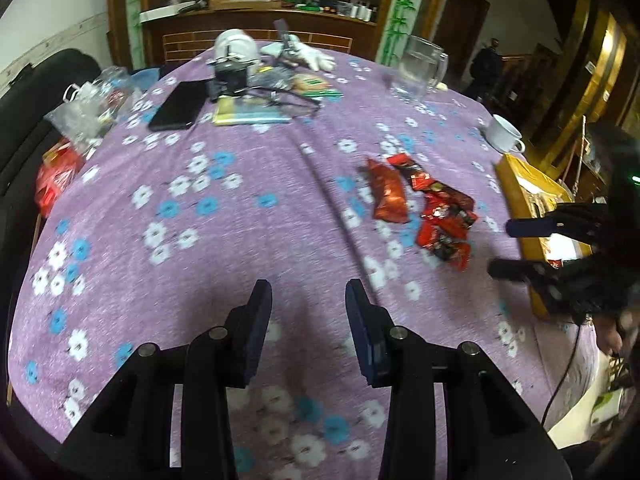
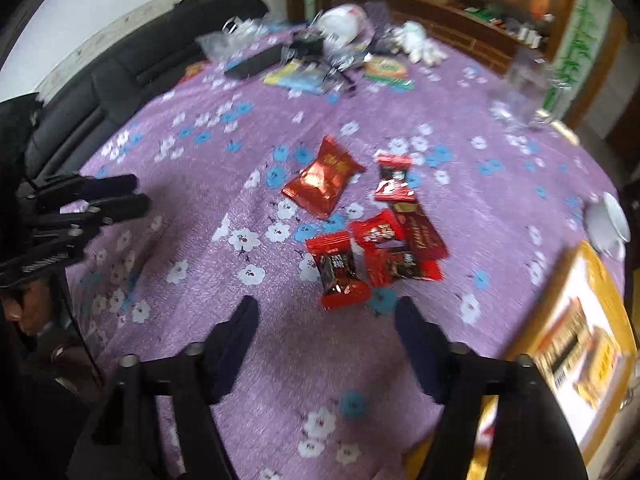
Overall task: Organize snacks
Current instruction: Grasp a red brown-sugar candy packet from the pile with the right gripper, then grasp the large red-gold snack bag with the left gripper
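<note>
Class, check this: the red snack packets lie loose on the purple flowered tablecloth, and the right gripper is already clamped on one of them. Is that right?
Not quite. The red snack packets do lie loose on the purple flowered tablecloth, but the right gripper holds nothing: its jaws stand open over bare cloth, just short of the nearest packet. The right wrist view shows this.

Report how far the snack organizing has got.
Done: nothing visibly sorted; the red snack packets lie loose on the purple tablecloth, outside the yellow box at the table's edge. In hand: nothing. The right gripper is open just short of the nearest packet; the left gripper is open over bare cloth. Left: every packet still needs picking up and placing.
</note>
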`<state>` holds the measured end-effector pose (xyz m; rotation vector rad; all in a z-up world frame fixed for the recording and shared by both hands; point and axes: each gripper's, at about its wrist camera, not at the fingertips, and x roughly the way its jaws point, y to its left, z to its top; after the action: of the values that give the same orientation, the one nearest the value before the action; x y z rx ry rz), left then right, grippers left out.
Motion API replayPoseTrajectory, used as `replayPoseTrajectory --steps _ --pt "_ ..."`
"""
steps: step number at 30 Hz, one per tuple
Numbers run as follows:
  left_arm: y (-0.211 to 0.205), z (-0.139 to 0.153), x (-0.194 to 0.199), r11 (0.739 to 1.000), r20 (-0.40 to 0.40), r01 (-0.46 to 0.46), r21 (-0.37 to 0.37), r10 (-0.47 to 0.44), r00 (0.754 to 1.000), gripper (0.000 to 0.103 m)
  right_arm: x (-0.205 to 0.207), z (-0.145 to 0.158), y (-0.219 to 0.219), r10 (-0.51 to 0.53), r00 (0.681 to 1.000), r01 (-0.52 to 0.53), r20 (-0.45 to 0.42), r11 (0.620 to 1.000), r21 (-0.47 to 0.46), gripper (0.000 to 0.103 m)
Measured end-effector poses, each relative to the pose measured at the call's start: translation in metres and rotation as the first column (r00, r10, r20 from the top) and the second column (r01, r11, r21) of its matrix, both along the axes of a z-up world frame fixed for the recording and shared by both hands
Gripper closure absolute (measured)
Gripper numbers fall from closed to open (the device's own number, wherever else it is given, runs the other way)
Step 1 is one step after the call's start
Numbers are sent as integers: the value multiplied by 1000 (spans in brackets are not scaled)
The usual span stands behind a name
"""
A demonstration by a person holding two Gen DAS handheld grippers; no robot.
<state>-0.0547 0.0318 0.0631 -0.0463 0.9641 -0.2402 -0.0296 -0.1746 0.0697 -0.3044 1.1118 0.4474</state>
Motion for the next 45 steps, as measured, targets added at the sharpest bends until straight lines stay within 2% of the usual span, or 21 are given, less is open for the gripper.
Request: replayPoseTrajectory --steps 1,3,11,14,15,17,18,20,24,30,32,33,34,38,39,40,41,42,45 --pt "4 -1 -1 1000 -2 -6 1 6 1000 67 9 -8 2 1 1000 -2 -26 1000 -15 59" --pt "10 -2 -4 1000 -4 -16 4 16 1000 67 22 -22 3 5 998 -5 -67 1000 4 64" --pt "23 -4 -12 999 -21 -32 8 32 999 67 51 -53 13 7 992 -9 -129 1000 -9 62" --pt "21 -4 -10 1000 -24 -25 7 25 999 67 57 -59 13 -18 990 18 -142 1000 -4 60" --pt "20 -4 -9 1000 -26 -22 6 22 999 67 56 -60 13 -29 989 29 -144 1000 -1 62" --pt "14 -4 -4 1000 -29 -8 1 8 1000 67 49 -61 12 -46 989 46 -143 999 -3 65" --pt "12 -4 -2 1000 -30 0 -3 0 1000 67 45 -61 11 -60 988 60 -144 998 -3 71" --pt "4 -3 4 1000 -34 22 -12 -22 999 67 32 -60 4 -96 982 102 -162 994 30 76" --pt "-23 -1 21 995 -51 92 -46 -94 994 67 -4 -59 -21 -213 959 232 -185 969 86 78" --pt "-72 -1 62 980 -93 184 -79 -191 977 67 -40 -55 -58 -381 906 402 -182 911 96 78" --pt "-87 -5 81 983 -103 177 -43 -181 978 62 -49 -56 -69 -409 892 433 -191 896 104 78" --pt "-93 -7 88 985 -108 170 -18 -171 979 54 -53 -56 -72 -418 888 444 -192 889 113 78" --pt "-99 -10 96 986 -115 166 5 -164 980 52 -57 -56 -75 -426 884 451 -192 885 114 77" --pt "-118 -26 127 984 -133 157 89 -144 981 52 -69 -57 -76 -426 886 450 -182 886 116 77" --pt "-122 -34 134 980 -148 146 131 -127 981 52 -73 -57 -78 -429 885 453 -181 883 121 77" --pt "-124 -39 139 980 -160 142 142 -119 980 52 -75 -57 -80 -430 884 455 -183 881 126 77" --pt "-125 -44 143 982 -173 154 110 -133 976 52 -76 -57 -82 -434 881 460 -187 878 133 77" --pt "-126 -48 146 983 -179 155 100 -135 975 52 -78 -57 -84 -437 880 464 -189 875 138 77" --pt "-127 -56 147 979 -170 164 119 -142 975 73 -81 -57 -87 -446 873 477 -197 865 156 77"
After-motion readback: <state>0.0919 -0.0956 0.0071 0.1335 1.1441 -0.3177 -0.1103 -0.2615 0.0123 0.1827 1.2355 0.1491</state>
